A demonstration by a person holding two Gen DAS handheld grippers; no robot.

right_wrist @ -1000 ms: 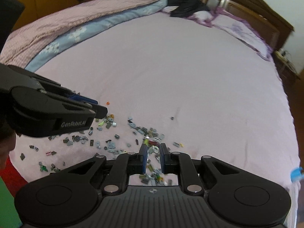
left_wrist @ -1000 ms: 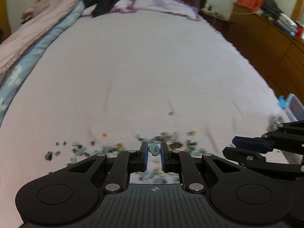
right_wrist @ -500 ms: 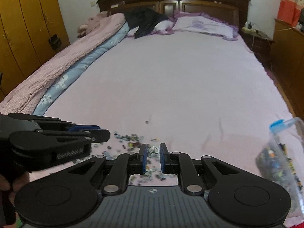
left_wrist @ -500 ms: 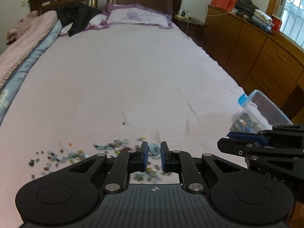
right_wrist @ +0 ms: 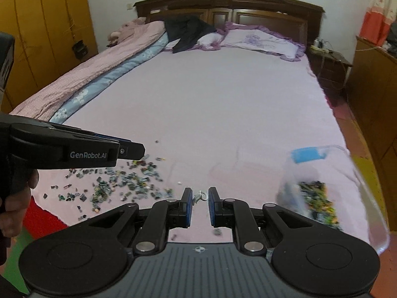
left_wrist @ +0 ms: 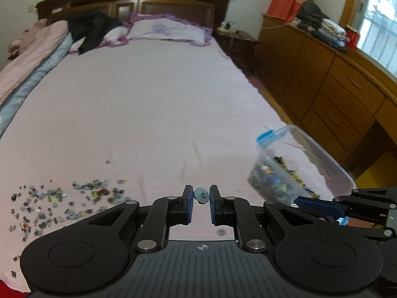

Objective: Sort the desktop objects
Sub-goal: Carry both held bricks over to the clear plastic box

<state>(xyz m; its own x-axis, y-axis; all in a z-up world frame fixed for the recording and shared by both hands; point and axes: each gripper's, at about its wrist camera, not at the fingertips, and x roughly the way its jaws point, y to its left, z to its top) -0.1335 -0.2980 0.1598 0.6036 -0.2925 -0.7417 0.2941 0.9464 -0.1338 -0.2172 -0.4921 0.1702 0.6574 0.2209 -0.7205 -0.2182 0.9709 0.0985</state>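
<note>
My left gripper is shut on a small round grey-blue piece and holds it above the bed. My right gripper is shut on a small white ring-shaped piece. Many small mixed pieces lie scattered on the pink sheet at the left; they also show in the right wrist view. A clear plastic box with a blue clip holds several pieces at the right; it also shows in the right wrist view. The right gripper reaches in beside the box.
The bed sheet stretches far ahead to pillows and a dark garment. Folded quilts lie along the left side. A wooden dresser stands right of the bed. A single loose piece lies under my left gripper.
Both grippers have swung right, away from the scattered pile and toward the clear box, each still holding its piece. The box has come closer in both views.
</note>
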